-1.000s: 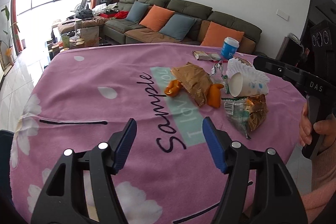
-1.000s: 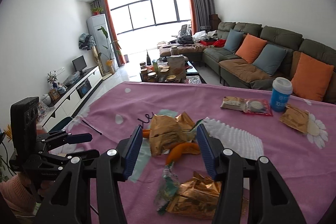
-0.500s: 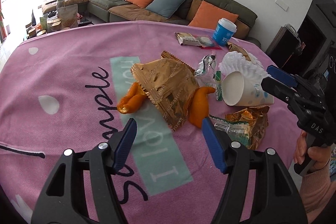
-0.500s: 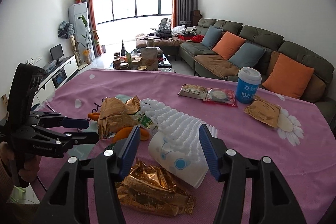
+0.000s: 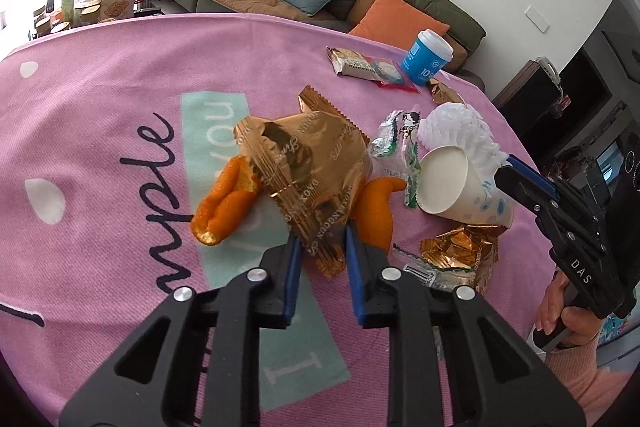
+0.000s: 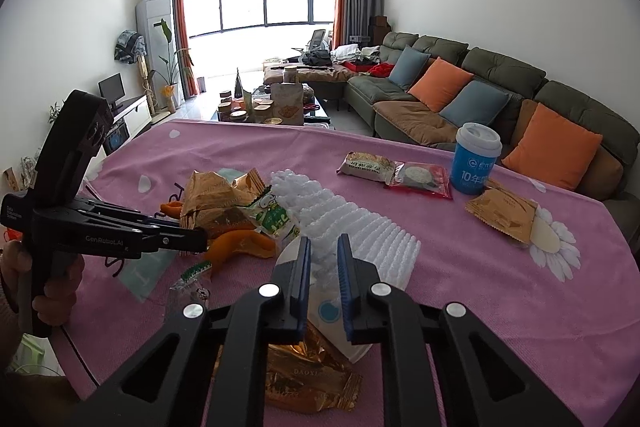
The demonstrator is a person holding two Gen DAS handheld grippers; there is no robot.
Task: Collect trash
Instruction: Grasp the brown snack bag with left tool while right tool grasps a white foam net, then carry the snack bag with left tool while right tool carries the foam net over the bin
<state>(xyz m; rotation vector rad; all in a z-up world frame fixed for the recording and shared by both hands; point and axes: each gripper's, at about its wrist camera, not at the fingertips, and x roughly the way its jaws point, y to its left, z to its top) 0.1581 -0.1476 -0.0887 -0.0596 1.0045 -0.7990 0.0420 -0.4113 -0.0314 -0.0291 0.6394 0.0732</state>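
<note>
Both grippers have just been closing: the left gripper (image 5: 320, 251) pinches the gold wrapper's (image 5: 308, 163) near corner, mid-table; the right gripper (image 6: 323, 267) clamps the paper cup (image 5: 456, 187) rim rightward. The thin foil could slip out or drag orange peel (image 5: 224, 203) when lifted.

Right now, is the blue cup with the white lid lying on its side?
No. In the right wrist view the blue cup stands upright on the pink cloth, its white lid on top.
</note>
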